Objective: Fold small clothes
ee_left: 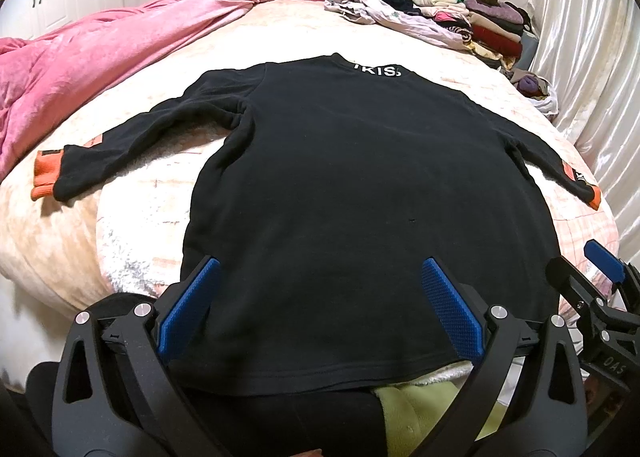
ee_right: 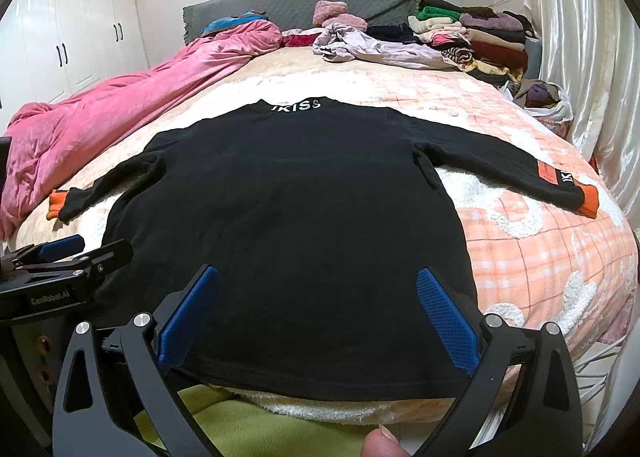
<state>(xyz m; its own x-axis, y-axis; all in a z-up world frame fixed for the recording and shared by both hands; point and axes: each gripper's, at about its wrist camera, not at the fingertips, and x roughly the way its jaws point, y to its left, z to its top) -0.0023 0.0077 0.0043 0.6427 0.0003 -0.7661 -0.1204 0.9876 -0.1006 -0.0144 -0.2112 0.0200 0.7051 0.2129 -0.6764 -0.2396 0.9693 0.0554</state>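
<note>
A black long-sleeved top (ee_left: pixel 360 197) with orange cuffs and white lettering at the collar lies flat on the bed, sleeves spread out; it also shows in the right wrist view (ee_right: pixel 288 225). My left gripper (ee_left: pixel 320 305) is open, its blue pads wide apart above the hem on the left side. My right gripper (ee_right: pixel 318 315) is open, hovering over the hem on the right side. Neither holds anything. The right gripper also shows at the right edge of the left wrist view (ee_left: pixel 600 285), and the left gripper at the left edge of the right wrist view (ee_right: pixel 68 257).
A pink duvet (ee_left: pixel 100 53) is bunched along the bed's left. Stacks of folded clothes (ee_left: pixel 480 21) and a loose pale garment (ee_left: pixel 380 9) sit near the grey headboard (ee_right: pixel 300 1). A curtain (ee_right: pixel 580 57) hangs at the right. White wardrobes (ee_right: pixel 72 29) stand at the left.
</note>
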